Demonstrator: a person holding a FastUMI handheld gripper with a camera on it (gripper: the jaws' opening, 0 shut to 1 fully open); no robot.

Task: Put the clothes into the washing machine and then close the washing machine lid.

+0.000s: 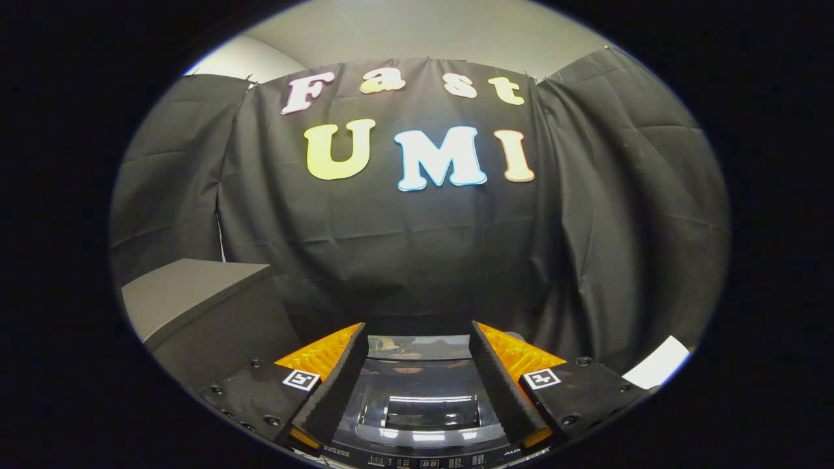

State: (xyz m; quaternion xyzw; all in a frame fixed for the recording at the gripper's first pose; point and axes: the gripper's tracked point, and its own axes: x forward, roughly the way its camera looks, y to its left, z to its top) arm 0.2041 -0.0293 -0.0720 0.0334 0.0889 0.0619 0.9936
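Note:
The washing machine [420, 417] lies below and just ahead of my fingers, seen from above its control panel. Its glossy dark lid [417, 365] lies flat over the tub and mirrors the ceiling lights. My gripper [417, 332] hangs above the machine, open, with nothing between the fingers; the lid shows through the gap. No clothes are in sight here.
A grey box-like surface [189, 293] stands to the left of the machine. A white flat object [657, 362] peeks out on the right, beyond the right finger. The black cloth wall [404, 260] closes the booth close behind the machine.

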